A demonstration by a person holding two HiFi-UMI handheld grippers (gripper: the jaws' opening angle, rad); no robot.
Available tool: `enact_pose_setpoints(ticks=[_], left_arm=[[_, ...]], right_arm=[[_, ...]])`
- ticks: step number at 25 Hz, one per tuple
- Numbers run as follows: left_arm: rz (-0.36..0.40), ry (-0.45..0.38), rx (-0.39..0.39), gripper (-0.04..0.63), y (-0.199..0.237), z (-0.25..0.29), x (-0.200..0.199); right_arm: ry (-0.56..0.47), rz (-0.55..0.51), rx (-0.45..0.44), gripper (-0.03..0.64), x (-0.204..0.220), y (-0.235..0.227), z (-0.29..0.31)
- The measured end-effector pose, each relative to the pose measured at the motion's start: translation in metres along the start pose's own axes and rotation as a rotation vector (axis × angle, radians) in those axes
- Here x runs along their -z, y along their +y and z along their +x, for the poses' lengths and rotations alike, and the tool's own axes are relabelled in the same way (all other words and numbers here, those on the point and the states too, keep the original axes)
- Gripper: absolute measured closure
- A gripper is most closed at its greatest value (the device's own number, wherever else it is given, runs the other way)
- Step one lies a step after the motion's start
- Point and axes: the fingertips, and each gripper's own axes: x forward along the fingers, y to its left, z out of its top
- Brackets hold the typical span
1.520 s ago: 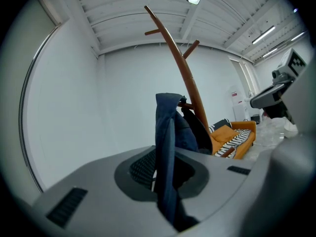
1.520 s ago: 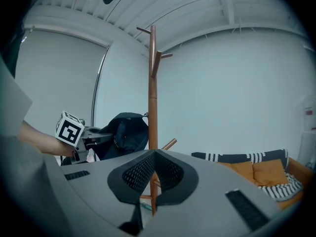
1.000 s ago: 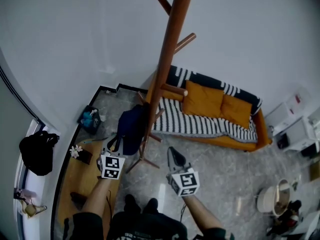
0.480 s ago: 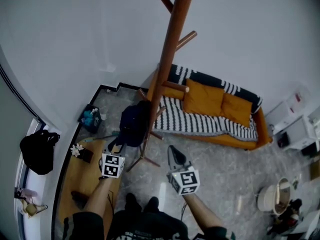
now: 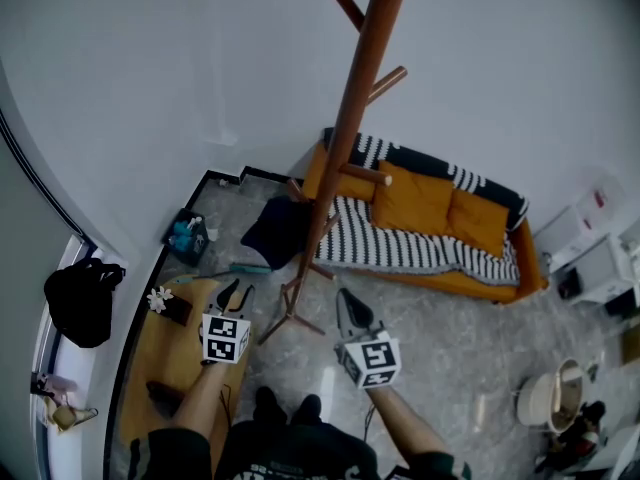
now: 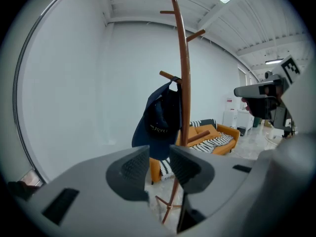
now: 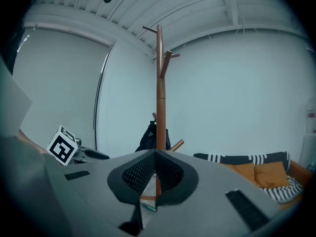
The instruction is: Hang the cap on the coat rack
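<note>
A dark navy cap [image 5: 278,230] hangs from a low peg of the tall wooden coat rack [image 5: 350,148]. In the left gripper view the cap [image 6: 160,120] hangs beyond the jaws, on a peg beside the pole [image 6: 185,98]. My left gripper [image 5: 235,294] sits a short way back from it; its jaws are closing, still apart, with nothing between them [image 6: 159,164]. My right gripper [image 5: 350,313] is held lower right of the rack base with its jaws together and empty [image 7: 155,169]. The right gripper view shows the cap [image 7: 149,137] behind the pole [image 7: 159,83].
An orange sofa [image 5: 430,223] with a striped blanket stands behind the rack. A low wooden bench [image 5: 165,368] lies at the left, by a black bag [image 5: 80,303]. A white bucket [image 5: 545,398] and white cabinets [image 5: 590,258] are at the right.
My left gripper has opened, let go of the cap and drawn back toward me. The cap stays hanging on the peg. The right gripper has hardly moved.
</note>
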Motion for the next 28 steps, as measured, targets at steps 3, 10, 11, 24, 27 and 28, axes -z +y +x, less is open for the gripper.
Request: enact_pose_setpoints(ticks=[3,10,11,24,27,28], left_arm=[[0.013,-0.038,0.010,0.573,-0.005,-0.008,-0.012],[0.037,-0.104,0.044,0.595,-0.013,-0.024,-0.029],[0.039,-0.105,0.049,0.595,-0.015,-0.025,-0.029],[0.034,-0.103,0.063,0.595,-0.057,-0.049,-0.032],[0.025,-0.107,0.048,0.595,-0.070,-0.061,-0.031],[0.023,-0.108,0.045,0.595,-0.075,-0.066,-0.030]], right_arm=[[-0.007,0.002,0.007,0.620,-0.001,0.002,0.003],[-0.017,0.005,0.032,0.620,-0.006,0.012,0.001],[-0.014,0.002,0.032,0.620,-0.004,0.013,0.001],[-0.036,0.014,-0.008,0.620,-0.001,0.018,-0.023],[-0.033,0.004,-0.028,0.620,0.002,0.015,-0.038],[-0.028,0.000,-0.030,0.620,0.002,0.014,-0.043]])
